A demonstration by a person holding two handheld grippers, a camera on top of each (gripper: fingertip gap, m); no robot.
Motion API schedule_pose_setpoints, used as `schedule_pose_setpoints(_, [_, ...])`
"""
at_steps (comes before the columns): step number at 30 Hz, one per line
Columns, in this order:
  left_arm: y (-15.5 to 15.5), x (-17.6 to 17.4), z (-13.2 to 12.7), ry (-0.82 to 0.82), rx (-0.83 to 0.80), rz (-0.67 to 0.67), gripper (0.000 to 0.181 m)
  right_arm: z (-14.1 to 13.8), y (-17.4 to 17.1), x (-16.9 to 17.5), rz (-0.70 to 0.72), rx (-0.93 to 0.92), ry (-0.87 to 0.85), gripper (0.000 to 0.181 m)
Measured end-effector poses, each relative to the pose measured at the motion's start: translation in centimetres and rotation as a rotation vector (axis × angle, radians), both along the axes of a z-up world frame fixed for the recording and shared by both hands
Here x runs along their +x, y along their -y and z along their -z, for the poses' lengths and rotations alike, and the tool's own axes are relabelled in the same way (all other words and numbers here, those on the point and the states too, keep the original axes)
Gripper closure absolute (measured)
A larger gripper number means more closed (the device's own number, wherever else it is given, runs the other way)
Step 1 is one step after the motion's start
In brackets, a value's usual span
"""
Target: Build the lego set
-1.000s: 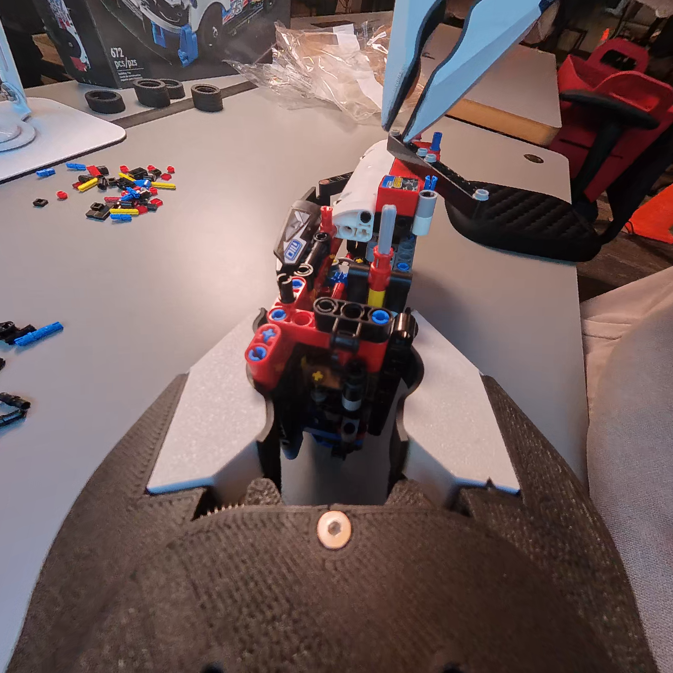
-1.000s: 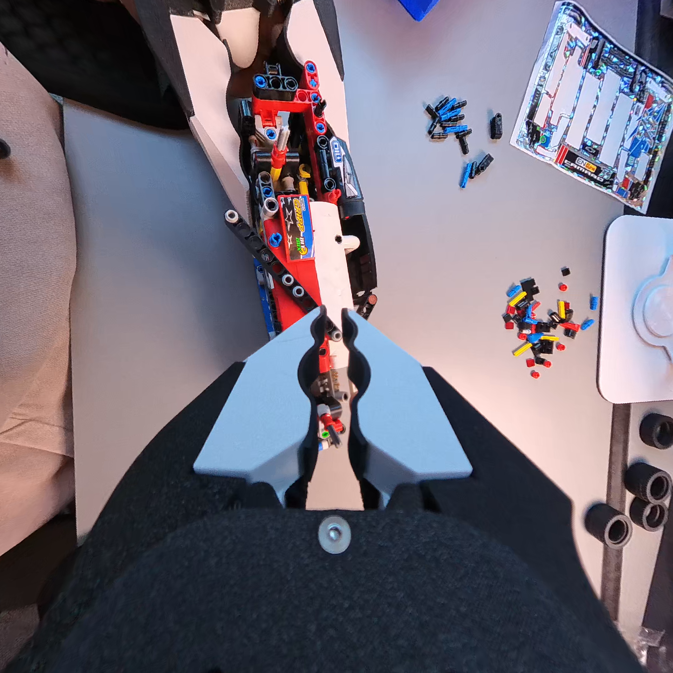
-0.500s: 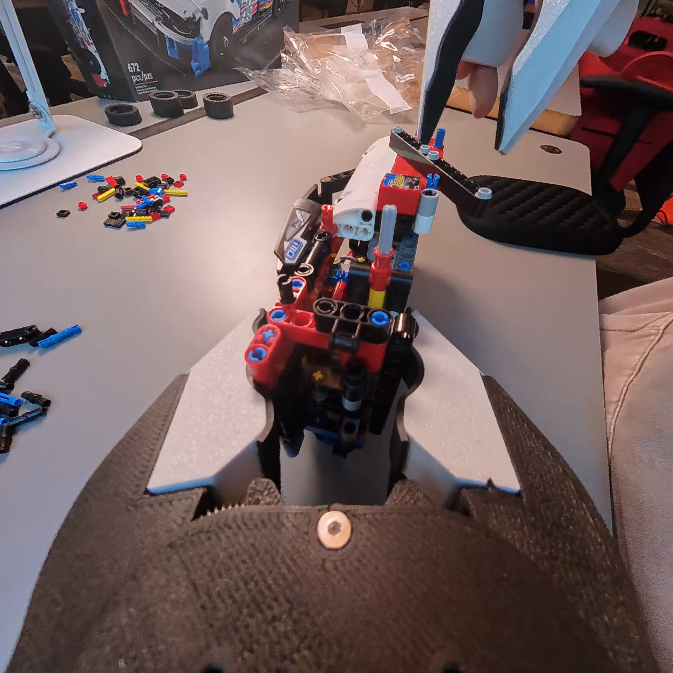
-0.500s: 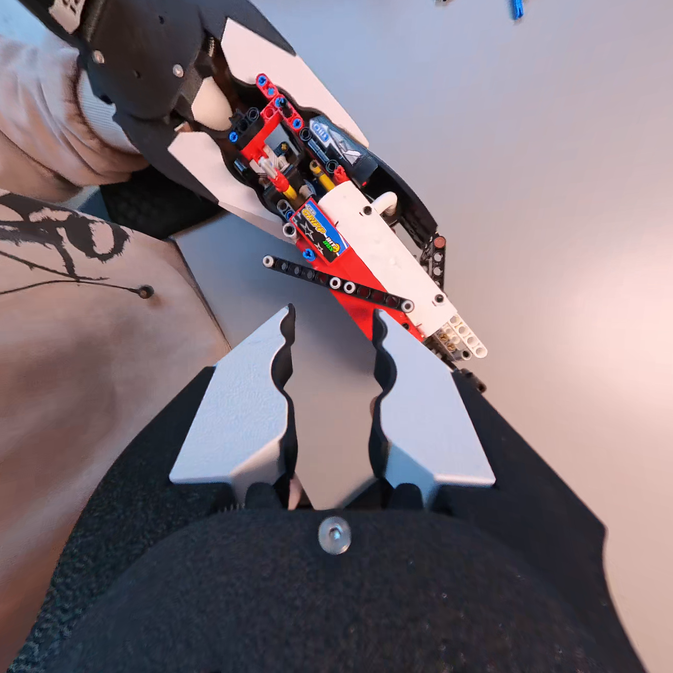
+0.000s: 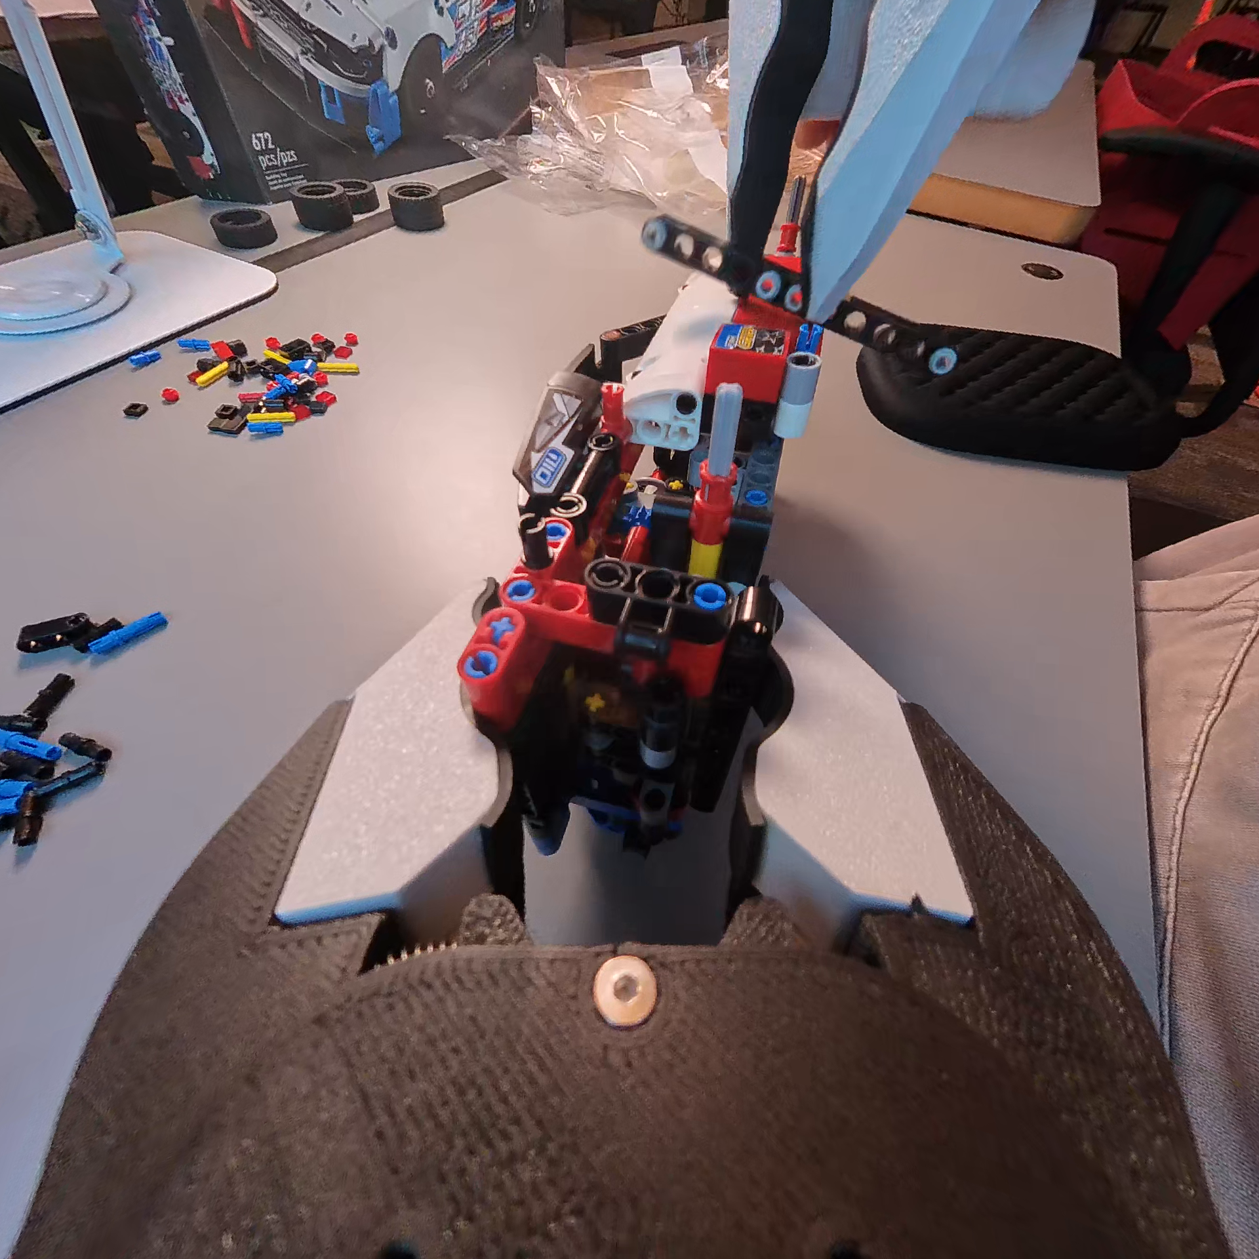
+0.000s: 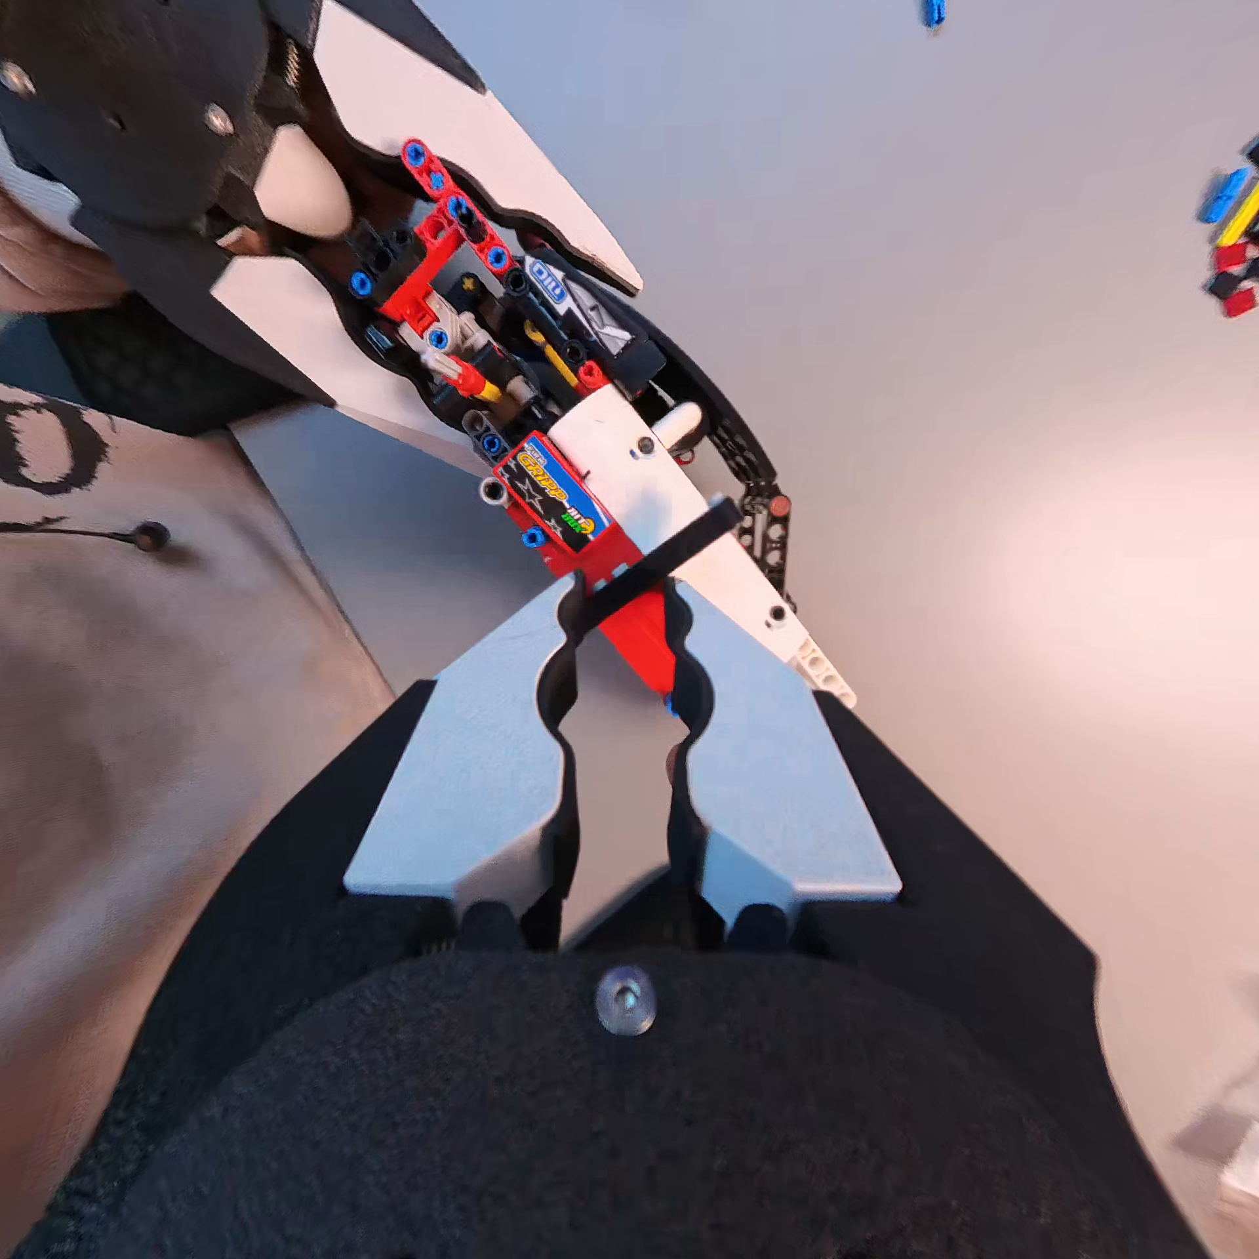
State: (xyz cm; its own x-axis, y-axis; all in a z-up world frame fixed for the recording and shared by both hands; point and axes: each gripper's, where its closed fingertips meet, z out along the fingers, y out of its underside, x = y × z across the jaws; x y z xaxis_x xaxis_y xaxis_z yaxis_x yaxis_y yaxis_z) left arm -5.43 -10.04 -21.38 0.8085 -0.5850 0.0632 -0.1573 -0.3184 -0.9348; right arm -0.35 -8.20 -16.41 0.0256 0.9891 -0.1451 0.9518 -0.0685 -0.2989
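Note:
My left gripper [image 5: 630, 613] is shut on the near end of the part-built lego car [image 5: 681, 381], a red, white and black model held over the grey table [image 5: 306, 545]. A long black beam [image 5: 688, 246] lies across the car's far top. My right gripper [image 5: 780, 296] comes down from above, jaws part open, with the beam crossing between its tips. In the right wrist view the gripper [image 6: 623, 593] sits over the car's red wedge [image 6: 640, 640]. The beam [image 6: 688, 538] runs from its left tip up to the right, and its other end is hidden.
Loose small pieces [image 5: 272, 381] lie at the left, with black and blue pins [image 5: 41, 756] nearer. Tyres [image 5: 334, 204], the set box [image 5: 327, 82], plastic bags [image 5: 627, 136] and a white lamp base [image 5: 102, 293] stand at the back. A black armrest [image 5: 1022, 402] and a person's clothing [image 5: 1213, 783] are right. The left gripper's tips are roughly 8 centimetres from the right gripper's. Both grippers' tips are roughly 25 centimetres from the black armrest [image 5: 1022, 402].
My right gripper came back down onto the car's far end and narrowed its jaws around the black beam. The beam has turned to lie more squarely across the car. The left gripper kept its hold.

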Motion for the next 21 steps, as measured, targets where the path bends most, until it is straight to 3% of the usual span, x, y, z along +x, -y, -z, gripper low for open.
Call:
schedule_pose_setpoints(8, [0.0,0.0,0.0,0.007,-0.003,0.001,0.109,0.1,-0.4,0.0,-0.134,0.097,0.053,0.174])
schedule_pose_setpoints(11, [0.0,0.0,0.0,0.013,-0.004,0.001,0.109,0.2,-0.4,0.0,-0.160,0.069,0.040,0.174])
schedule_pose_setpoints(21, [0.4,0.5,-0.2,0.007,0.013,0.057,0.109,-0.5,0.9,0.6,-0.430,-0.098,-0.085,0.174])
